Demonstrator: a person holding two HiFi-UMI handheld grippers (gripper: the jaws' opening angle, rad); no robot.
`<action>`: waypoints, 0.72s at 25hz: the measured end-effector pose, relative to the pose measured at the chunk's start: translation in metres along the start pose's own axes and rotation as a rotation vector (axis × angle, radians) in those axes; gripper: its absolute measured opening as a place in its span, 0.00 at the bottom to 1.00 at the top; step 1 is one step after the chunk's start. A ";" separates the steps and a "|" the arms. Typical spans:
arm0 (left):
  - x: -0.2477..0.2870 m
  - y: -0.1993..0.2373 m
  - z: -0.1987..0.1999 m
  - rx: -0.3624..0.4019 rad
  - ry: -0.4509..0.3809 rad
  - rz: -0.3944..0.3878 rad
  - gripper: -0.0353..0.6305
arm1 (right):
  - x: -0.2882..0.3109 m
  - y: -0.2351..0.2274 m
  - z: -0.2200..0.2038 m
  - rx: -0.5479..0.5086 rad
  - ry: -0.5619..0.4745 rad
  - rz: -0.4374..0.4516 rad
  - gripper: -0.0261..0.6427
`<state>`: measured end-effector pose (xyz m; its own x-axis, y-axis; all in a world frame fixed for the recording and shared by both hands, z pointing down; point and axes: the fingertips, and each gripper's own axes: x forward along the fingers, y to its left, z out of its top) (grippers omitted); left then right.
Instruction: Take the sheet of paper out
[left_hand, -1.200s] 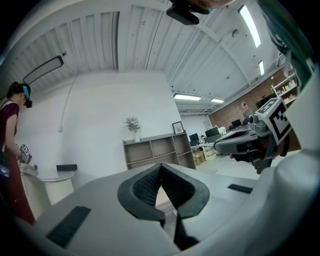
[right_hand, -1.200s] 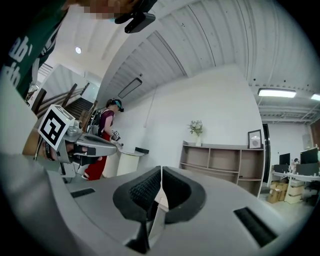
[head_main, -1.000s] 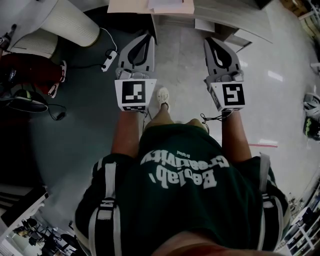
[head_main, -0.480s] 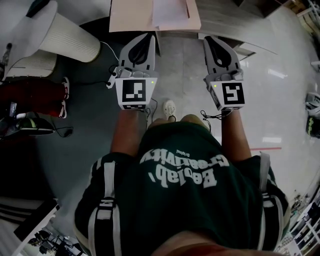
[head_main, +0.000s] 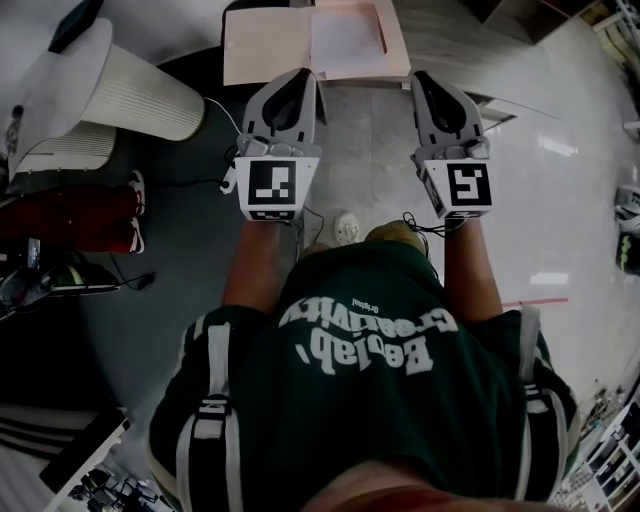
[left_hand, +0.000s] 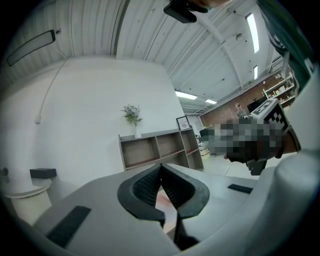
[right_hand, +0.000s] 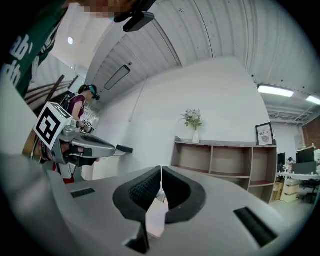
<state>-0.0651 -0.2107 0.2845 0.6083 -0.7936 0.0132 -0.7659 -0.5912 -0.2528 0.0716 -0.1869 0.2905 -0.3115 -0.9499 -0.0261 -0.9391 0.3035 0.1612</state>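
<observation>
The sheet of paper lies flat on the right half of an open tan folder, on the grey surface at the top of the head view. The left claw points level at the folder's near edge, its tip by the sheet's near left corner. Its jaws are pressed together with nothing between them. The right claw is held parallel to it, its tip just beside the folder's near right corner. Its jaws are also closed and hold nothing. Whether either tip touches the folder cannot be told. A white ribbed column stands on the floor to the left, and both gripper views show a low open shelf unit against a white wall.
</observation>
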 end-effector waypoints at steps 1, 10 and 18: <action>-0.004 0.003 -0.001 -0.002 0.000 -0.003 0.08 | 0.001 0.004 0.000 0.003 0.003 -0.002 0.09; 0.012 0.018 -0.020 -0.020 0.035 0.014 0.08 | 0.024 0.002 -0.013 -0.007 0.032 0.017 0.09; 0.052 0.034 -0.049 -0.035 0.090 0.088 0.08 | 0.072 -0.024 -0.043 -0.011 0.050 0.077 0.09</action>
<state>-0.0702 -0.2791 0.3244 0.5184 -0.8514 0.0795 -0.8231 -0.5221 -0.2234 0.0781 -0.2658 0.3276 -0.3753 -0.9262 0.0356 -0.9107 0.3756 0.1719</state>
